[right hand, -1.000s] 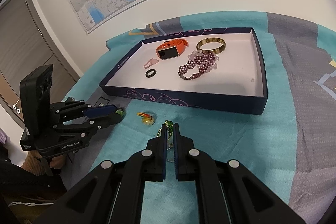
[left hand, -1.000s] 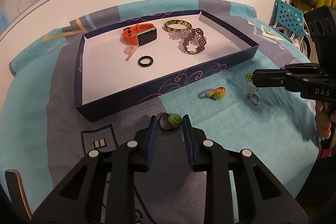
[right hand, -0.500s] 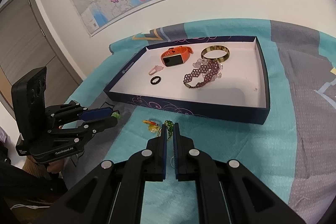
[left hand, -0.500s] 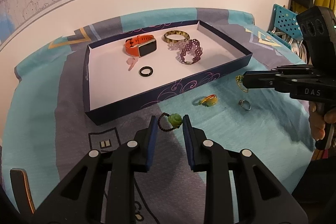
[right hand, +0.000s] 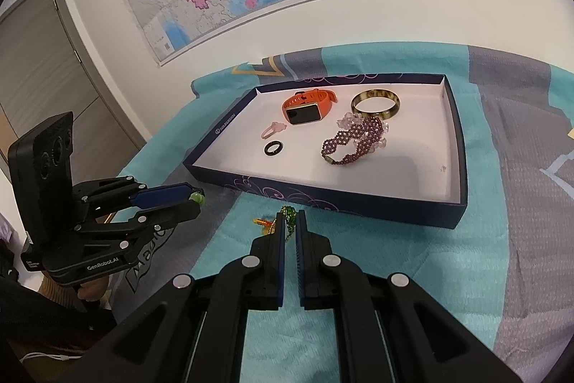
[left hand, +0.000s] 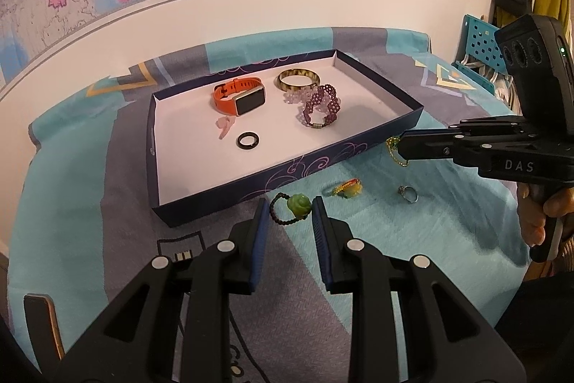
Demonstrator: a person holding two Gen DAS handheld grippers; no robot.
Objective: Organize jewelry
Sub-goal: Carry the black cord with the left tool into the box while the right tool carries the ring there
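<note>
Covering most of the bench (left hand: pixel 448 261), the open tray (left hand: pixel 287 174) already collects a watch (left hand: pixel 238 96) and bracelets, so the left gripper (left hand: pixel 288 216) grips a green-charm bead ring (left hand: pixel 296 207) and the right gripper (right hand: pixel 290 227) is clenched on a green-gold chain (right hand: pixel 287 214), both just short of it.

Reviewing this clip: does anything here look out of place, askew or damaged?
Nothing looks damaged. Two pieces lie loose on the cloth outside the tray: a yellow-orange ring and a silver ring. The left gripper holds a green bead bracelet, the right gripper a green-gold chain.
</note>
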